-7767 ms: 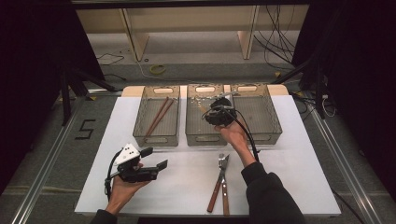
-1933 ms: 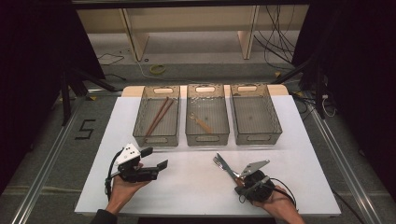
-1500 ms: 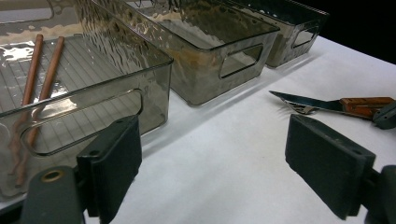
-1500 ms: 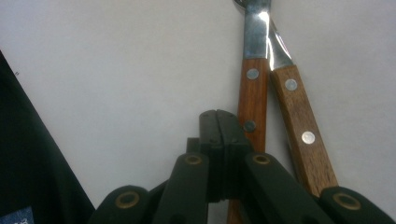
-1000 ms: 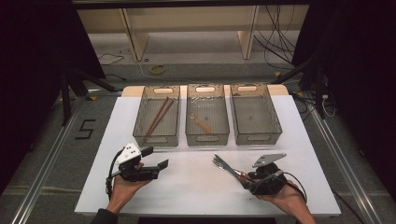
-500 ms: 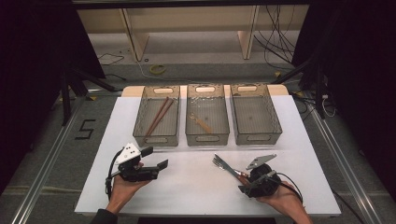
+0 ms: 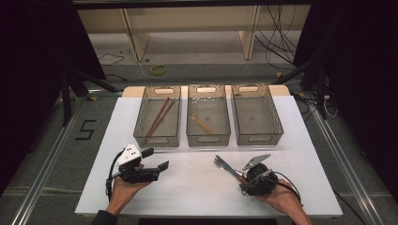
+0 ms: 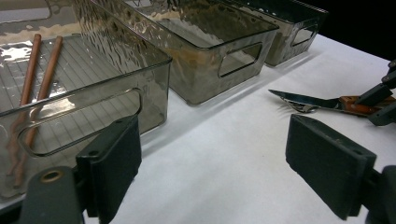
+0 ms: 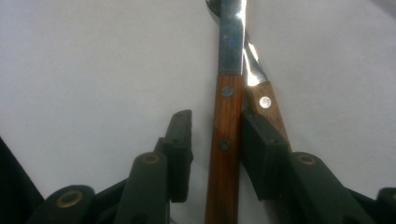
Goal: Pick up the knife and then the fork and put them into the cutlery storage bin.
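Right tool (image 9: 212, 154), near right on the white counter (image 7: 197, 197): jaws have just been closing around the wood-handled steel knife (image 9: 225, 140); one pad touches the handle, the other stands just off it, so no grip yet. A second wood-handled utensil (image 9: 266, 105) lies beside it under the far pad.

Left tool (image 7: 152, 160), near left: jaws wide apart, nothing between them.

Farther back, three smoky clear plastic bins (image 7: 208, 117) in a row; the left one holds two brown wooden chopsticks (image 7: 158, 117).
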